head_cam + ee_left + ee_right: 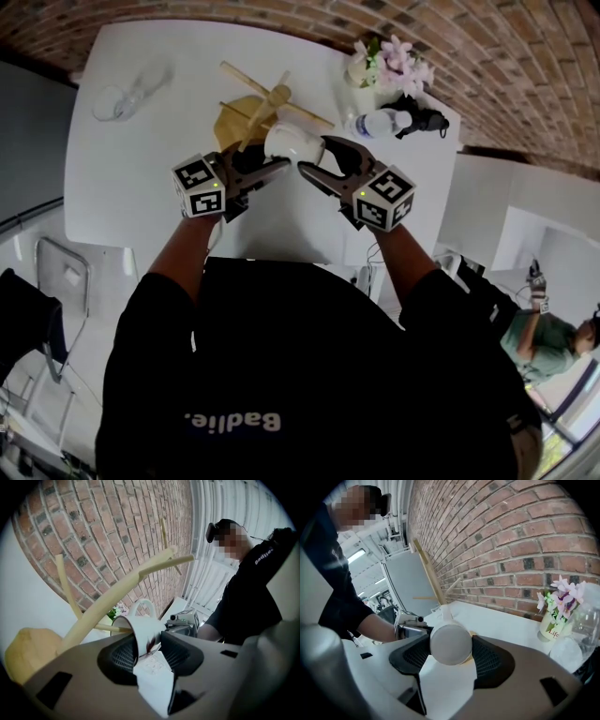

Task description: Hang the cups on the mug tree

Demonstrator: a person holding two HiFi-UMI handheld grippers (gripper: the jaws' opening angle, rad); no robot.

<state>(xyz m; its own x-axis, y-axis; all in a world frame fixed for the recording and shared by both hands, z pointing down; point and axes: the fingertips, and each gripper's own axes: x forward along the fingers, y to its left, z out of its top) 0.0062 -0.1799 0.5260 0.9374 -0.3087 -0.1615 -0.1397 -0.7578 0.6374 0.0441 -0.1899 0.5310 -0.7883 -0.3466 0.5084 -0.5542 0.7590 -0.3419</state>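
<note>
A white cup (291,142) is held in the air just in front of the wooden mug tree (267,103), and both grippers meet on it. My left gripper (275,169) comes from the left and is shut on the cup's (143,632) rim end; the handle points up, and a peg of the mug tree (117,597) reaches its mouth. From the right, my right gripper (311,172) is shut on the cup's (450,644) base end, with the round bottom facing that camera. The jaws of each gripper (149,651) (451,657) press the cup's sides.
The white table (141,187) stands against a brick wall (487,56). A clear glass (131,94) lies at its far left. A flower vase (389,61), a water bottle (380,122) and a black object (424,118) stand at the far right. Another person (553,337) is at the lower right.
</note>
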